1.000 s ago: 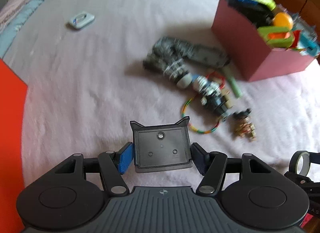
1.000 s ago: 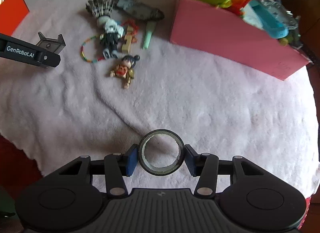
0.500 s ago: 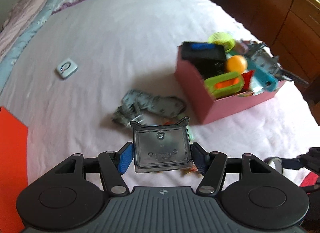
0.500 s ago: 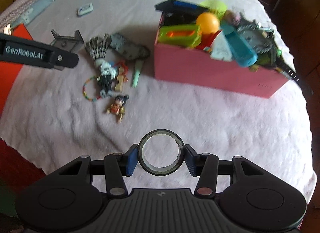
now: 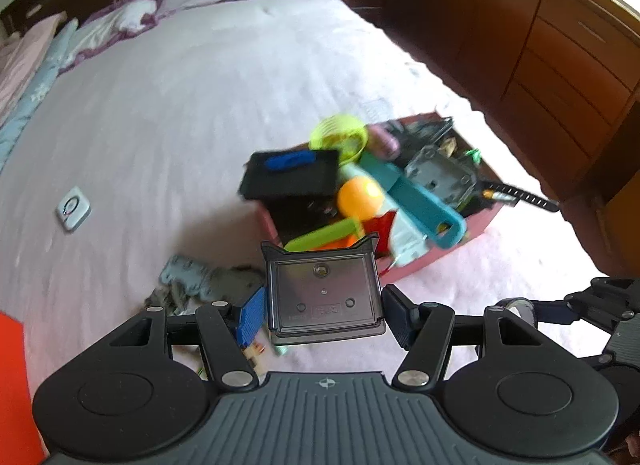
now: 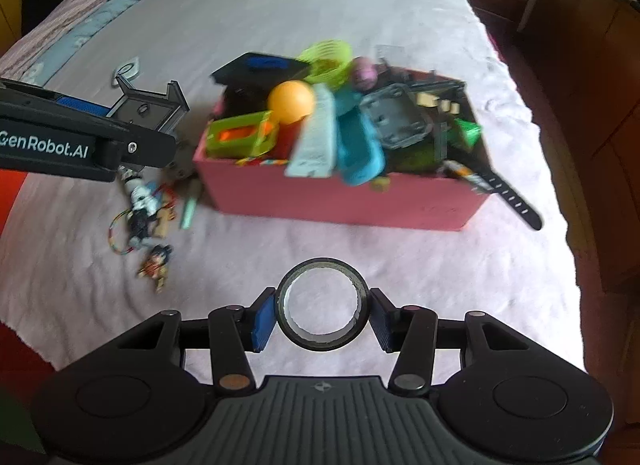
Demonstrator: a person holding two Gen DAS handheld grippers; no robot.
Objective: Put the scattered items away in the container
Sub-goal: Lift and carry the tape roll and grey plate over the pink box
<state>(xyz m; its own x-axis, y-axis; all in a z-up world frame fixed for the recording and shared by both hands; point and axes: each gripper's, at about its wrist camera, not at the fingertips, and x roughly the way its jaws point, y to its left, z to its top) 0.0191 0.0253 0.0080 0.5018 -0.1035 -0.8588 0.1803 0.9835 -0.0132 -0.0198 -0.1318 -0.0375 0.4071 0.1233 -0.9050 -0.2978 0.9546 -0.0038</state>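
Here the left gripper (image 5: 323, 307) has its jaws closed on a smoky translucent plastic tray with two pointed corner tabs (image 5: 322, 291), pinched across its flat sides; it looks light, stiff and somewhat slick, so a hold low on the straight side walls seems the safest. The right gripper (image 6: 322, 315) has its jaws closed on a dark roll of tape with a white inner core (image 6: 322, 303), squeezed across its outer rim; it is probably light and rigid enough to resist crushing. Beyond them, the pink rectangular box (image 6: 340, 197) sits near the bed's right edge, already heaped with toys, an orange ball (image 6: 291, 101) among them. Just beside its left wall on the white bedspread (image 6: 280, 17) lie a small doll figure (image 6: 156, 265) and a multicoloured ring (image 6: 116, 237), not yet collected.
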